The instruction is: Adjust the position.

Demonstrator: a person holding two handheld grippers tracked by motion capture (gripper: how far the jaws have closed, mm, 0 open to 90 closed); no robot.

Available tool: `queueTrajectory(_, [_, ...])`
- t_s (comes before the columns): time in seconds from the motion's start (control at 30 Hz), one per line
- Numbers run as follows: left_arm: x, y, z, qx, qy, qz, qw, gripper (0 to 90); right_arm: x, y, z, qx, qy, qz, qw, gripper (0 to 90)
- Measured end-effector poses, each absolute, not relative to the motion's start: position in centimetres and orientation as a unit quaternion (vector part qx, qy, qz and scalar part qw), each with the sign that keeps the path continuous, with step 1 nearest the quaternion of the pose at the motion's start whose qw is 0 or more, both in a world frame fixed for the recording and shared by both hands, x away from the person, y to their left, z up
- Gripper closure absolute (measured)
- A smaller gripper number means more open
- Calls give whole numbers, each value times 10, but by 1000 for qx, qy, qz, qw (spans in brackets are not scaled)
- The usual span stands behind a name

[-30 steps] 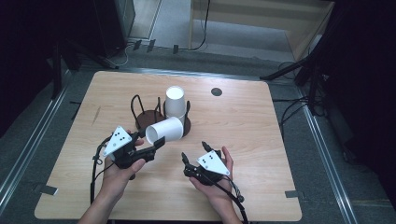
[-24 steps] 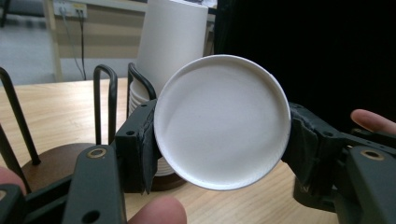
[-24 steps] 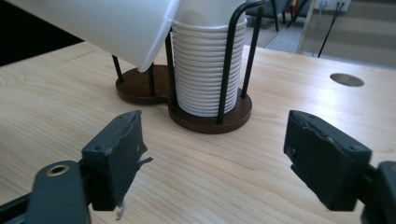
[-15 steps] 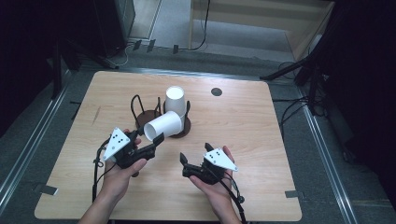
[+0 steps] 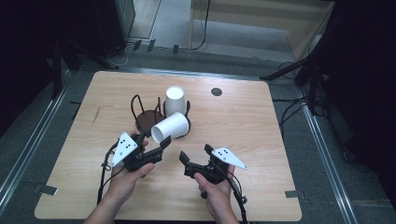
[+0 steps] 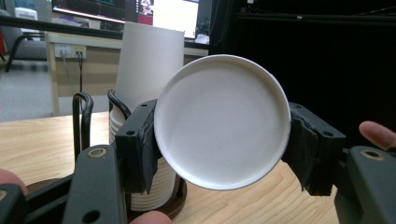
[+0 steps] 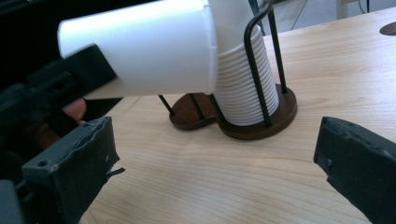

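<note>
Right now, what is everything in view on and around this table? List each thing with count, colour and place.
paper cup: one, white, lying sideways off the table, held at its base by the left gripper.
stack of paper cups: one stack, white, upright in the holder's right bay.
cup holder: one, dark brown base with black wire posts, table centre; left bay empty.
table: one, light wood.
grommet hole: one, dark, far right of the tabletop.
left gripper: black, jaws shut on the cup.
right gripper: black, jaws just opened, nothing between them.
</note>
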State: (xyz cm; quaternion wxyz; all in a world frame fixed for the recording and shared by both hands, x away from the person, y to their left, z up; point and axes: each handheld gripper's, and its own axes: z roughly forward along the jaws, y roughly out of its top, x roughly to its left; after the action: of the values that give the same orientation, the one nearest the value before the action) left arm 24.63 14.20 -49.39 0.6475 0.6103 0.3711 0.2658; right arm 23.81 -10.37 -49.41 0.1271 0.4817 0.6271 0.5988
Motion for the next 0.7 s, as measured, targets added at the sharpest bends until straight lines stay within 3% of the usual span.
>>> queueTrajectory(0.47, [247,130,-500,601,359,261,665,348,241,-104,-476,525,581,611,113,0])
queueTrajectory(0.7, [248,126,-501,598,355,261,669,348,243,-95,-468,546,550,627,83,0])
